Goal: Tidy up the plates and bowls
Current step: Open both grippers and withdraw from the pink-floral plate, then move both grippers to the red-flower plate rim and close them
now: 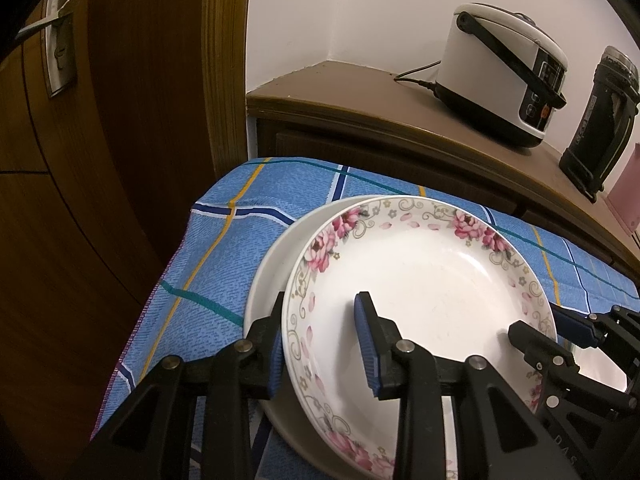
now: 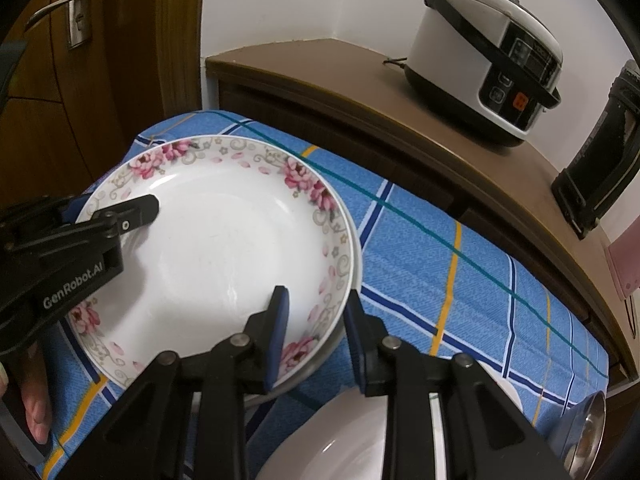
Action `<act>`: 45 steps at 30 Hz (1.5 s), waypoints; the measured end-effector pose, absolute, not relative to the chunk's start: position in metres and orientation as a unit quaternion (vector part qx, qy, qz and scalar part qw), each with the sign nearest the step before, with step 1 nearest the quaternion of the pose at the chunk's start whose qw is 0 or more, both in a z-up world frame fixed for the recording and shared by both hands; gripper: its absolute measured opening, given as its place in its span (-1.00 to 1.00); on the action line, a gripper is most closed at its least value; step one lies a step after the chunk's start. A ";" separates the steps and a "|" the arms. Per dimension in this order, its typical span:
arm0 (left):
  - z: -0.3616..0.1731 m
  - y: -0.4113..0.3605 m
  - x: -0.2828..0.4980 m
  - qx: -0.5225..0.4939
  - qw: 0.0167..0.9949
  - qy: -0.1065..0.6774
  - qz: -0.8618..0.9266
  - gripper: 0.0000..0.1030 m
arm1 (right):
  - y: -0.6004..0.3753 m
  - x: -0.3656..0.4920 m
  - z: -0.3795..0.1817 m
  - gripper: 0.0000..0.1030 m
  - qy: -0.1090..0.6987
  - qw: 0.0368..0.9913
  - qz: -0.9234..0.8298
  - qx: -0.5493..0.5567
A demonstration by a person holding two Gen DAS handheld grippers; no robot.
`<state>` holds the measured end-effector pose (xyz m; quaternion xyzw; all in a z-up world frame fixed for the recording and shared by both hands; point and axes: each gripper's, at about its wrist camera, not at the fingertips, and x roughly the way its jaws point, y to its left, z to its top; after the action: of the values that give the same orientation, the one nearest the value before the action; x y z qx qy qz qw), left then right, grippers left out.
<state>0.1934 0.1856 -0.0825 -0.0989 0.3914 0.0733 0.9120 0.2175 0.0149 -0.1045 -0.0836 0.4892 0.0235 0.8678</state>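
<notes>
Both grippers grip the floral plate (image 1: 424, 280) by its rim. The left gripper (image 1: 324, 344) has 1 finger inside the plate and 1 outside its left rim, jaws closed on that rim. The right gripper (image 2: 316, 336) clamps the opposite rim the same way.

The floral plate sits on a plain white plate (image 1: 276, 256), shifted to one side, so their rims do not line up. The main risk, as I judge it: if 1 grip lets go before the other, the glazed plate could slide or tip off the lower one and chip. A pinch this close to the edge may also slip.

Both plates are empty and rest on the blue checked cloth (image 2: 460, 264). Another white dish (image 2: 352, 440), empty, lies nearest the right gripper. Beyond, a rice cooker (image 2: 488, 68) stands on the cabinet (image 2: 320, 80).
</notes>
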 end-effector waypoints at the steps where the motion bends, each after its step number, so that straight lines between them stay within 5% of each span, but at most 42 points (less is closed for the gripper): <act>1: -0.082 0.186 0.193 -0.099 0.912 0.392 0.073 -0.35 | 0.015 0.217 -0.105 -0.43 0.489 0.868 0.023 -0.082; 6: -0.081 0.183 0.192 -0.090 0.913 0.390 0.081 -0.17 | 0.015 0.215 -0.103 -0.37 0.484 0.872 0.021 -0.074; 8: -0.076 0.183 0.186 -0.085 0.921 0.369 0.091 0.14 | 0.015 0.210 -0.097 0.01 0.471 0.879 0.024 -0.066; 10: -0.070 0.185 0.176 -0.088 0.931 0.341 0.100 0.52 | 0.014 0.207 -0.092 0.05 0.462 0.884 0.018 -0.067; 25: -0.058 0.190 0.157 -0.108 0.944 0.291 0.111 0.53 | -0.053 0.126 -0.042 0.05 0.407 0.913 -0.023 0.026; 41: -0.048 0.076 0.100 -0.058 0.943 0.327 -0.019 0.53 | -0.129 0.087 -0.068 0.05 0.502 0.863 -0.035 0.042; 45: -0.060 0.057 0.102 -0.045 0.936 0.348 -0.035 0.53 | -0.132 0.087 -0.072 -0.09 0.517 0.855 -0.029 0.034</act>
<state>0.1020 0.0573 -0.0597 -0.0451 0.3478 -0.0354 0.9358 0.0869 -0.1317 -0.0719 0.0345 0.5166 -0.0291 0.8550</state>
